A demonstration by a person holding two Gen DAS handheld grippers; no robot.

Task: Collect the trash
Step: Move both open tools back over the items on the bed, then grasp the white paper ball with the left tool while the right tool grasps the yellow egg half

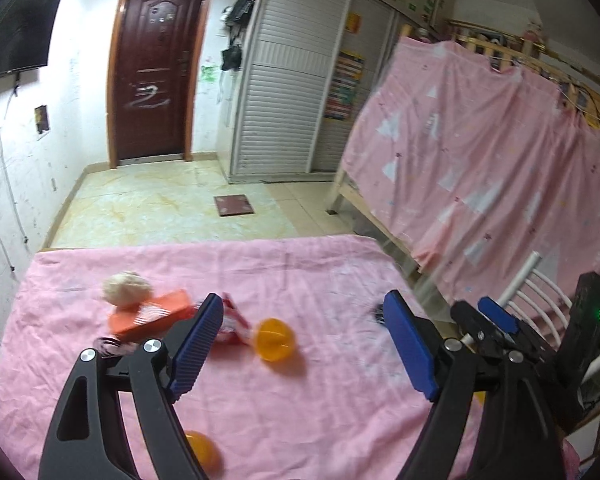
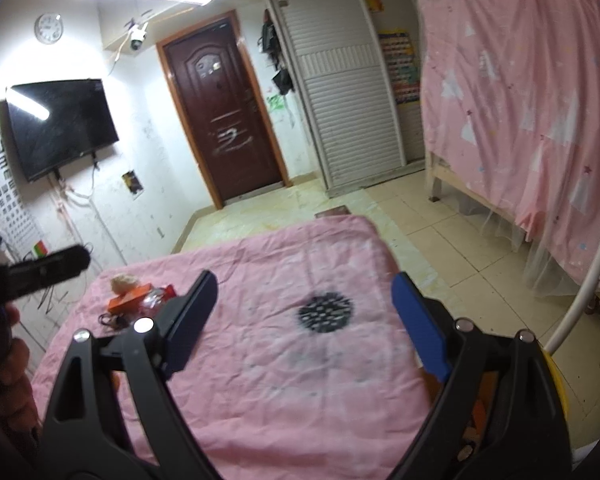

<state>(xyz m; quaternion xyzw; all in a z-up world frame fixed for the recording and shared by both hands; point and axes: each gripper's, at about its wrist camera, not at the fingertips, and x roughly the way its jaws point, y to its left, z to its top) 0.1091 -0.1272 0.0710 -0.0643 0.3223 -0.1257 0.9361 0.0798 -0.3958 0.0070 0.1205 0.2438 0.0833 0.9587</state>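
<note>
Trash — orange box (image 1: 150, 314), crumpled wad (image 1: 126, 288), orange cup (image 1: 274, 338) — lies on the pink-covered bench (image 1: 300, 400); both my left fingers (image 1: 300, 344) and right fingers (image 2: 304, 324) spread wide, holding nothing.

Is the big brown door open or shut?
Shut. The brown door sits flat in its frame, with no gap showing in either view.

Dark red door (image 1: 152, 76) stood shut in far wall. Black television (image 2: 62, 126) hung left of it, clock (image 2: 49, 28) above. White louvred wardrobe (image 1: 288, 92) beside door; pink curtain (image 1: 480, 152) draped over wooden bunk frame.
</note>
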